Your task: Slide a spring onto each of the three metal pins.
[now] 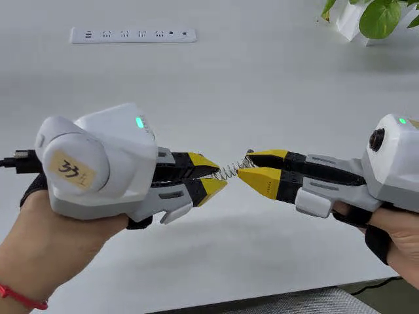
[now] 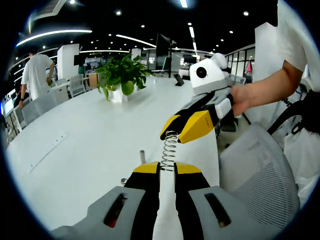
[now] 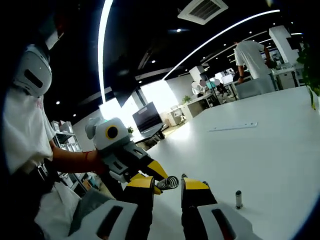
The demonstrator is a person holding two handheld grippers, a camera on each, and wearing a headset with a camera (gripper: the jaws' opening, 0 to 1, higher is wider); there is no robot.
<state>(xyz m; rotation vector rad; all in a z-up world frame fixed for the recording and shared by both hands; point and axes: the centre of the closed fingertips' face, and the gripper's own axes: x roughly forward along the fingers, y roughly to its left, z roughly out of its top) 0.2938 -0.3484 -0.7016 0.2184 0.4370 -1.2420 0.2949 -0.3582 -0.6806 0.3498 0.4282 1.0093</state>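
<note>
White workbench [image 1: 262, 78] in an open office, power strip [image 1: 133, 34] upper left, plant [image 1: 376, 16] upper right. Mid-frame, left gripper [image 1: 221, 176] and right gripper [image 1: 244, 165] each pinch one end of the spring [image 1: 230, 171]; in the left gripper view a pin [image 2: 142, 156] stands upright just left of it

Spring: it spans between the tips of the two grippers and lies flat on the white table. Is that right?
Not quite. The spring spans between the tips of the left gripper and right gripper, but it is held in the air above the white table, not lying on it. The head view shows this.
</note>
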